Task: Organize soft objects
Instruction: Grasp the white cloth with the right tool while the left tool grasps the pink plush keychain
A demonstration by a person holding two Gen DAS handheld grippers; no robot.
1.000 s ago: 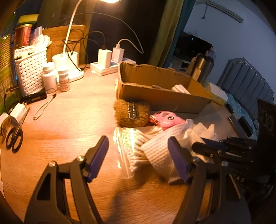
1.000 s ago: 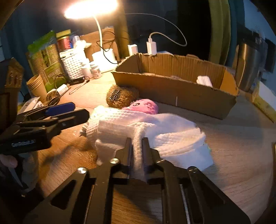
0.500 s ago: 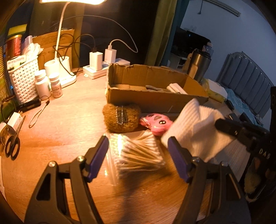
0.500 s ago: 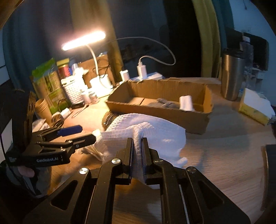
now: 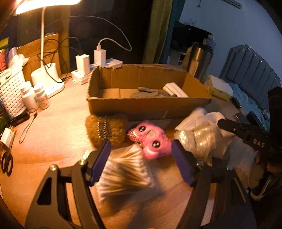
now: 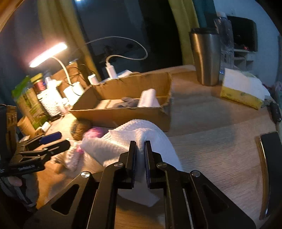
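Since half a second ago we have carried the white towel (image 6: 141, 133) further toward the cardboard box (image 6: 123, 112), and our left gripper (image 5: 141, 155) has slid forward over the cotton swabs (image 5: 123, 172). Our right gripper (image 6: 140, 155) is clenched on a fold of the towel, which hangs above the table (image 6: 220, 141). Our left gripper's jaws stand wide apart, empty, framing the pink plush (image 5: 151, 141); the brown plush (image 5: 105, 130) sits beside it, against the box.

A desk lamp (image 5: 47, 5) casts warm, glaring light over a dim room. Fisheye edges bend and darken. Cotton swabs (image 5: 123, 172) blur in the foreground.
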